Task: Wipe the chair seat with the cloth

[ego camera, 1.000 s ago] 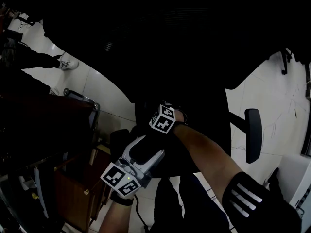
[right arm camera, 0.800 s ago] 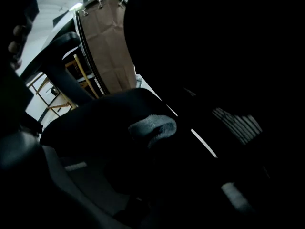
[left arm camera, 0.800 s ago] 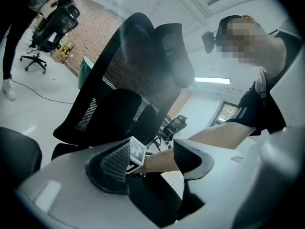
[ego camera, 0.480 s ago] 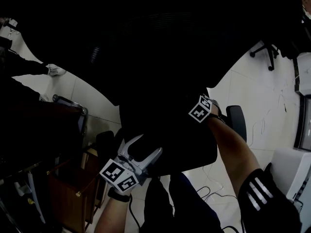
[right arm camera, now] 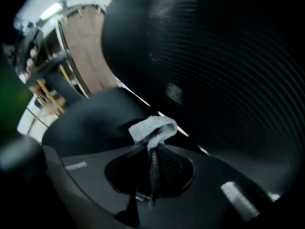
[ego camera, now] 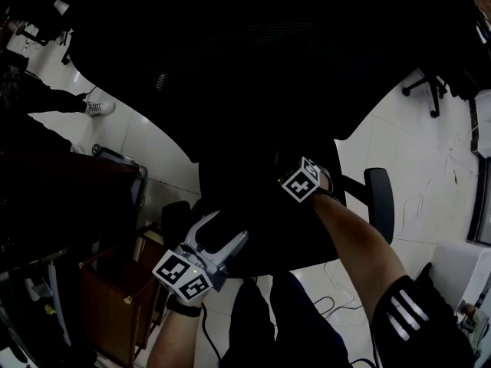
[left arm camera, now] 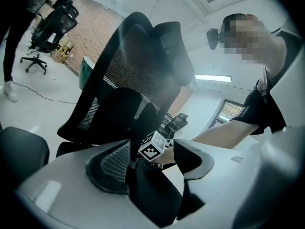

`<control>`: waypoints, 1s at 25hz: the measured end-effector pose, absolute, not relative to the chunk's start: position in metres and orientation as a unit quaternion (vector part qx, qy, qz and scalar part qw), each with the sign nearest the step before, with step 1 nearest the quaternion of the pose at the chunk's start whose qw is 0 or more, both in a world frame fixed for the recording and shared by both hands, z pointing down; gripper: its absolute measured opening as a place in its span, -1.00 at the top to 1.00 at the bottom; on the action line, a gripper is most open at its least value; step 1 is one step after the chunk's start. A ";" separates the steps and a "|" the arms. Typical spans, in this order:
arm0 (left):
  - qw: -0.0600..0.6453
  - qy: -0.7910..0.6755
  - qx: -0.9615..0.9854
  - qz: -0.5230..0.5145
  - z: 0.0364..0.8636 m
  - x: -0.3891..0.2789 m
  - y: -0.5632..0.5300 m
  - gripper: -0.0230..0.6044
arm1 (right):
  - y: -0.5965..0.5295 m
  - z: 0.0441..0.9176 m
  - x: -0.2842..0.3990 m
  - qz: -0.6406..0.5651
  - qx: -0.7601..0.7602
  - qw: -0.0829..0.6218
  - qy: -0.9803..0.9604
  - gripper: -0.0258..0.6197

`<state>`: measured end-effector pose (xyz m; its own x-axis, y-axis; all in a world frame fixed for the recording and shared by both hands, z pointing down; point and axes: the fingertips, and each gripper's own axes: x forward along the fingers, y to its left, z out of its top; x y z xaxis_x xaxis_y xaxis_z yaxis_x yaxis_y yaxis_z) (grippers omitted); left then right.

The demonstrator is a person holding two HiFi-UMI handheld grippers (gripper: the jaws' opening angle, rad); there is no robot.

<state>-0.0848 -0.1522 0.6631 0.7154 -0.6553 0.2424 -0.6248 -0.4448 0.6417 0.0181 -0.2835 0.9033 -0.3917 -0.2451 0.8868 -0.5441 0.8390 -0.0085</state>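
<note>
Right gripper [right arm camera: 152, 151] pinches the cloth [right arm camera: 152, 128] over the chair seat [ego camera: 261, 228]; left gripper [ego camera: 222, 232] is spread.

Head view: the black seat fills the middle, very dark. The left gripper is at its 7 o'clock edge, jaws apart. The right gripper's marker cube [ego camera: 301, 181] is toward 2 o'clock, its jaws lost in shadow, and an armrest [ego camera: 380, 202] is at 3 o'clock. Left gripper view: the parted jaws hold nothing and frame that cube, with the mesh backrest [left arm camera: 128, 66] rising at 11 o'clock. Right gripper view: the jaws are pressed together on the bunched grey cloth, which pokes past the tips at 12 o'clock; whether it touches the seat cannot be told.
</note>
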 end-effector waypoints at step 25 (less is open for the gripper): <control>0.385 -0.357 0.851 -0.020 0.664 -0.067 -0.121 -0.06 | -0.224 0.940 0.120 0.142 0.226 0.575 -0.773 0.84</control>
<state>-0.0666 -0.1208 0.6641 0.7450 -0.6223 0.2405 -0.5915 -0.4494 0.6695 0.1202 -0.2243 0.9399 -0.2364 -0.1866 0.9536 -0.5127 0.8576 0.0407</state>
